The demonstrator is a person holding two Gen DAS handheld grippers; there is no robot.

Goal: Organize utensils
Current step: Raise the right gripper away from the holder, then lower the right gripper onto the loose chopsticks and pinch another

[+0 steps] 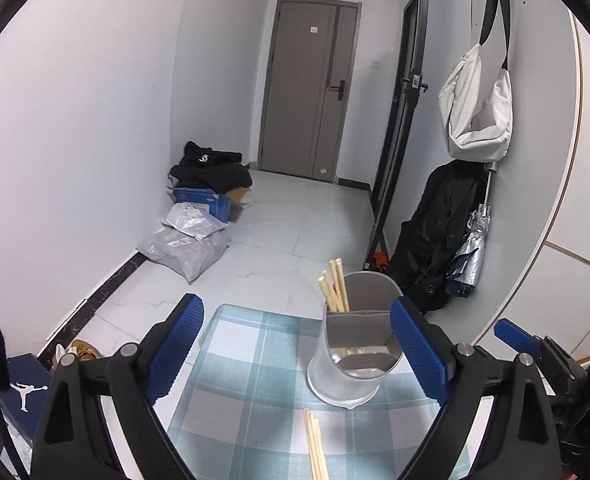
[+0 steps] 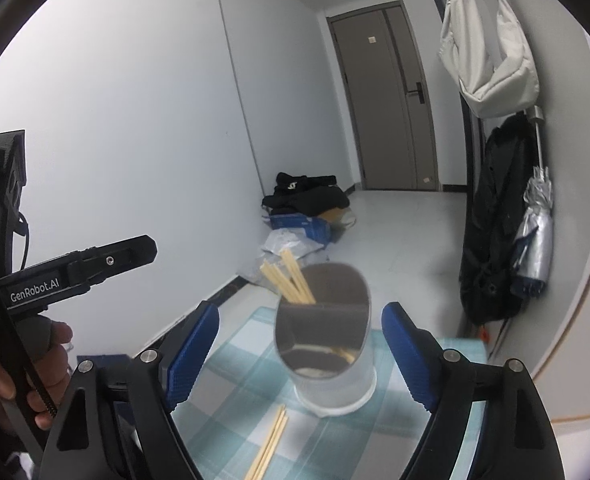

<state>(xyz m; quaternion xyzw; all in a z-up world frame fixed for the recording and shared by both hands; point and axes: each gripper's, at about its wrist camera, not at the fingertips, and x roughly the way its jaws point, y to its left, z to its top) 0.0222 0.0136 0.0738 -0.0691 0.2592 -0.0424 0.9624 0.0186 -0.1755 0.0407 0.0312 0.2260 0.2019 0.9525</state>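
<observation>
A grey divided utensil holder point(image 1: 353, 344) stands on a small table with a blue-green checked cloth point(image 1: 251, 360). Several wooden chopsticks point(image 1: 334, 286) stand in its back left compartment. A pair of loose chopsticks point(image 1: 315, 446) lies on the cloth in front of the holder. My left gripper point(image 1: 295, 344) is open and empty above the cloth, the holder near its right finger. In the right wrist view the holder point(image 2: 327, 352) sits between the open fingers of my right gripper point(image 2: 301, 348), apart from both. The standing chopsticks point(image 2: 287, 282) and the loose pair point(image 2: 269, 446) show there too.
The table's far edge drops to a tiled floor point(image 1: 279, 240). Parcels and a blue box with black clothes point(image 1: 203, 208) lie by the left wall. A white bag point(image 1: 479, 108), a black coat and a folded umbrella point(image 1: 471, 256) hang at right. The left gripper's body point(image 2: 75, 272) is at left.
</observation>
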